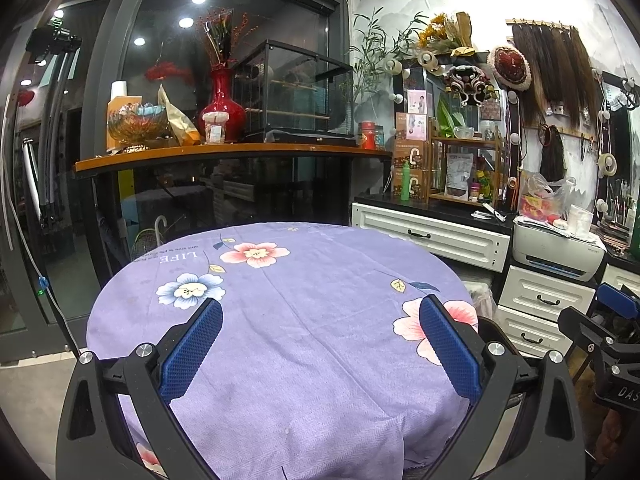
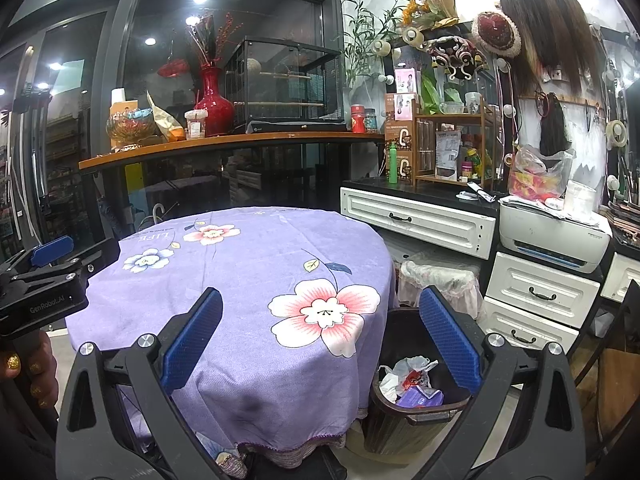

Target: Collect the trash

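- Left tongs (image 1: 320,344) spread wide, nothing between the blue pads; they hover over the near half of the round worktop (image 1: 280,280) in its purple floral cloth.
- Right tongs (image 2: 320,344) also spread wide and empty, hanging over the worktop's right edge, above the gap between cloth and bin.
- Trash: a dark waste bin (image 2: 412,412) stands on the floor just beside the worktop, to its right. Inside lie crumpled white wrappers (image 2: 404,372), a red scrap and a purple packet (image 2: 420,396).
- No loose litter is visible on the cloth in either view. Judgement: the collecting looks largely done, or the next piece lies out of view.
- Doing the step well, if more is found: keep the pads spread until they straddle the piece, close on its bulk rather than a thin edge, and avoid pinching the cloth along with it.
- For the drop: bring the piece over the bin's mouth, low and inside the rim, before releasing; light wrappers could drift.
- Risk: the cloth drapes close to the bin, so a snagged hem could drag it.
- Surroundings: a white drawer unit (image 2: 420,220) and printer (image 2: 552,240) stand behind the bin; a shelf with a red vase (image 2: 212,100) lies beyond the worktop, well apart.
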Demonstrator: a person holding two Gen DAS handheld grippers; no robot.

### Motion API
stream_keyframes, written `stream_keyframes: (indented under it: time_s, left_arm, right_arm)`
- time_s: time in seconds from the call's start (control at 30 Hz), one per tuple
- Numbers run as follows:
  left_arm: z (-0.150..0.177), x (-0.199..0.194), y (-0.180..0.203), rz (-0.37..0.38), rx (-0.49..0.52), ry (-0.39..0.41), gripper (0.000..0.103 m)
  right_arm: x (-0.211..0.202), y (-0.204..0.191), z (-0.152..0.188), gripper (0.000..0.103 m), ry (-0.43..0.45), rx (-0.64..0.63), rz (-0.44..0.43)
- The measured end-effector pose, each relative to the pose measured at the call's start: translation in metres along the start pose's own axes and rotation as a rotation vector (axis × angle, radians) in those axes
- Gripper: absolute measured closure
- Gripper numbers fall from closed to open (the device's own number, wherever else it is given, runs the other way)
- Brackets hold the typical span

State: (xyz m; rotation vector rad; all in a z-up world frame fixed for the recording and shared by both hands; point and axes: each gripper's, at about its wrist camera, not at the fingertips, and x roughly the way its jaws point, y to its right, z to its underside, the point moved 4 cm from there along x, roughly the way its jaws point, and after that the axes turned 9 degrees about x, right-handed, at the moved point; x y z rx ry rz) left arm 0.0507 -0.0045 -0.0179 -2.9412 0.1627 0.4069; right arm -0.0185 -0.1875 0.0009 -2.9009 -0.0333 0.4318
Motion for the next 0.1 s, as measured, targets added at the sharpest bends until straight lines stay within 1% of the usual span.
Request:
stream_keyframes:
  time_s: [0.1]
  left_arm:
    - [0.0008,0.0003,0.0003,0.002,0.002,-0.003,0.006]
  right_arm:
    - [-0.0001,-0.0001,-0.0005,0.006,0.000,0.000,0.000]
